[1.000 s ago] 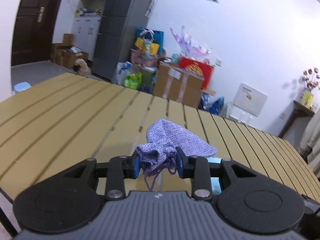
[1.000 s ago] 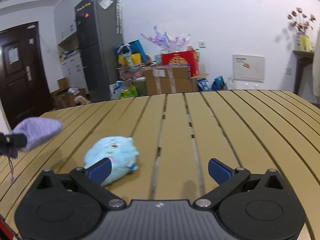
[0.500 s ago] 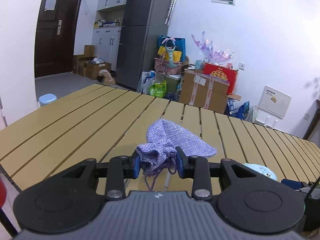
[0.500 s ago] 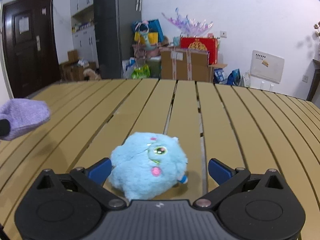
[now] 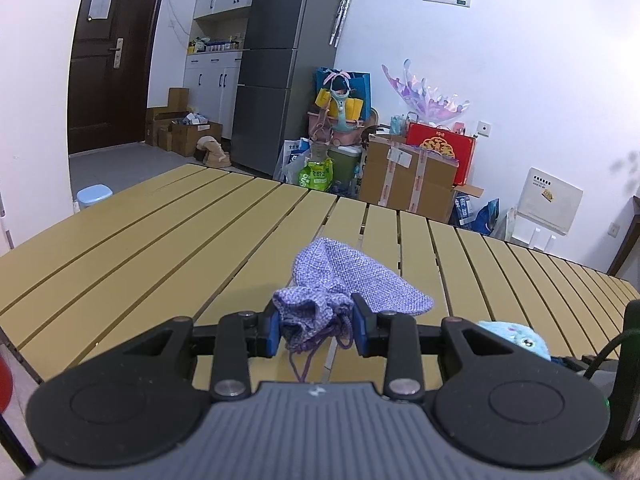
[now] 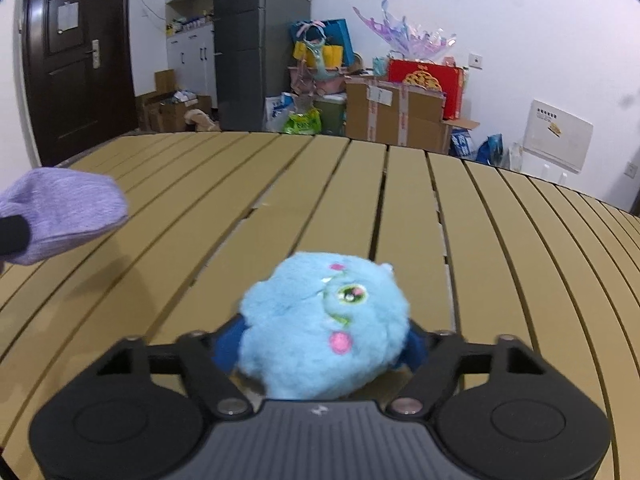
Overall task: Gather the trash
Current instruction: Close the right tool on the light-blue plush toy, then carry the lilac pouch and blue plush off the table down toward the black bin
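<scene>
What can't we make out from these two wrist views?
- Blue plush toy: underside and table contact hidden by the closing right tool; its blue pads are mostly buried in fur. In the left view it is cut off by the tool body.
- Purple drawstring pouch: mouth pinched shut in the left tool, contents not visible; cut by the left edge in the right view.
- Box labels: too small.
</scene>
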Action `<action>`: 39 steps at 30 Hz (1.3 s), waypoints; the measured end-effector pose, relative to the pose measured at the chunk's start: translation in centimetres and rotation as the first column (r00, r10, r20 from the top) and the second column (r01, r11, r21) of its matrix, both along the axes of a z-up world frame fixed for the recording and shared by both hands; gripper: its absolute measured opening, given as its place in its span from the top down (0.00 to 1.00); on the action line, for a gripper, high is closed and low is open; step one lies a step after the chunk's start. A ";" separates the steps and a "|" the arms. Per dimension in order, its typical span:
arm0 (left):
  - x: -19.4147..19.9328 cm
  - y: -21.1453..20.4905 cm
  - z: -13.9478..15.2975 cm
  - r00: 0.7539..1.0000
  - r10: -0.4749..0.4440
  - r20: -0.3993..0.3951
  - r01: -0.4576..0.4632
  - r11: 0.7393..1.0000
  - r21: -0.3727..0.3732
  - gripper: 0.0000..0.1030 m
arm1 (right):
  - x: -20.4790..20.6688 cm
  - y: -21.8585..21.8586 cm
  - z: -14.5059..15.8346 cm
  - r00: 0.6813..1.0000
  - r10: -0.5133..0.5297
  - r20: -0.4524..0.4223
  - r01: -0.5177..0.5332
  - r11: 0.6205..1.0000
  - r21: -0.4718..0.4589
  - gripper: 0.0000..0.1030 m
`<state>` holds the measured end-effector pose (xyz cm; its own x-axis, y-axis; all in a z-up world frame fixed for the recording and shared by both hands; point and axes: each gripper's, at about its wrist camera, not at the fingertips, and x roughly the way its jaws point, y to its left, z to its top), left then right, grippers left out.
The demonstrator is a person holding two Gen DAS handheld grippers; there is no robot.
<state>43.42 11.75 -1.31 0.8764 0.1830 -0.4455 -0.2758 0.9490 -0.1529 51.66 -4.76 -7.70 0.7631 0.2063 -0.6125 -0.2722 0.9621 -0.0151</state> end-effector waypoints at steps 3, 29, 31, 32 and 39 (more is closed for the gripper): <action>-0.8 0.3 0.4 1.000 0.001 0.004 -0.001 1.000 -0.006 0.67 | -0.8 -0.4 0.4 1.000 0.003 -0.006 -0.002 0.999 0.037 0.35; -14.6 -2.9 4.9 0.996 -0.058 0.062 0.057 0.998 0.021 0.67 | -16.0 -6.6 8.3 0.993 0.004 0.121 -0.013 0.997 0.080 0.37; -15.7 -3.3 5.2 0.996 -0.065 0.065 0.064 0.998 0.025 0.67 | -17.3 -6.9 8.8 0.991 0.005 0.131 -0.016 0.997 0.081 0.37; -16.2 -3.5 5.4 0.995 -0.068 0.066 0.067 0.997 0.026 0.67 | -18.0 -7.2 9.0 0.991 0.005 0.137 -0.016 0.997 0.080 0.37; -19.5 -4.6 5.7 0.993 -0.093 0.066 0.091 0.995 0.041 0.67 | -22.3 -8.3 9.9 0.987 0.013 0.158 -0.027 0.996 0.088 0.38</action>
<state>23.91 7.16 4.39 0.9180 0.1157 -0.3793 -0.1773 0.9753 -0.1317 29.32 -13.02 2.19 0.8437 0.2707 -0.4635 -0.2923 0.9560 0.0264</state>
